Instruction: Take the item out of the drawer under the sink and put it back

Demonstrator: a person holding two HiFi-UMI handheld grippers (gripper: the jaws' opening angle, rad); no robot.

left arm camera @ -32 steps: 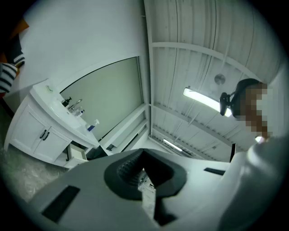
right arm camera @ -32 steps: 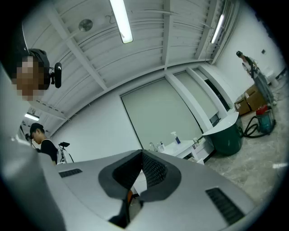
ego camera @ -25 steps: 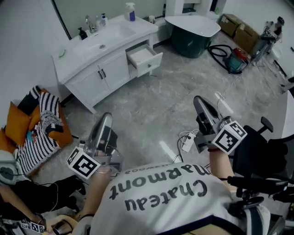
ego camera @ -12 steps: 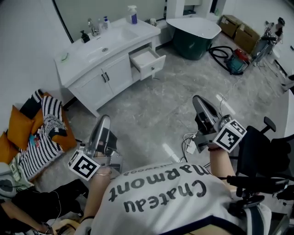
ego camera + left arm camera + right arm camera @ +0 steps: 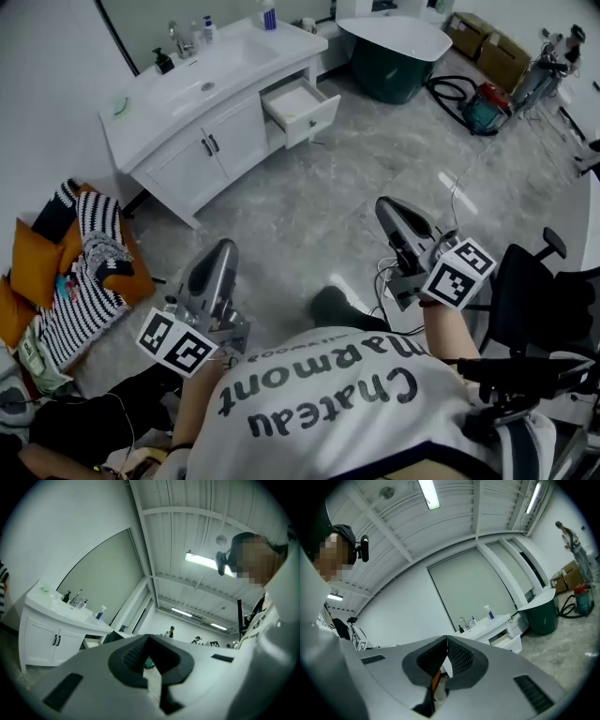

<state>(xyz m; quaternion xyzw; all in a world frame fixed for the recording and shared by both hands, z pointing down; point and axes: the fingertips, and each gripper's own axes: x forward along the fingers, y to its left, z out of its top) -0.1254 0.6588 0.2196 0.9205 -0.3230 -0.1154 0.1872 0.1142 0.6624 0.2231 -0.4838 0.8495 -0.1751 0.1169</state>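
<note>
The white sink cabinet [image 5: 178, 141] stands far off at the upper left of the head view, and its right drawer [image 5: 302, 105] is pulled open. The drawer's inside looks pale; I can make out no item in it. My left gripper [image 5: 223, 250] is held low over the grey floor with its jaws shut and nothing in them. Further right, my right gripper [image 5: 386, 208] is also shut and empty. Both point towards the cabinet from well short of it. The cabinet [image 5: 44, 632] and the cabinet [image 5: 490, 625] with its open drawer [image 5: 506, 641] also show in the two gripper views.
Bottles and a tap [image 5: 178, 42] stand on the sink top. A dark green tub [image 5: 398, 58], a vacuum cleaner with hose [image 5: 478, 105] and cardboard boxes [image 5: 487, 47] are at the back right. Striped cloth on orange cushions [image 5: 70, 262] lies left; an office chair [image 5: 548, 309] and floor cables [image 5: 384, 279] sit right.
Both grippers have sunk a little, and the right one has shifted left. A dark shoe has come into view on the floor between them. The jaws stay shut.
</note>
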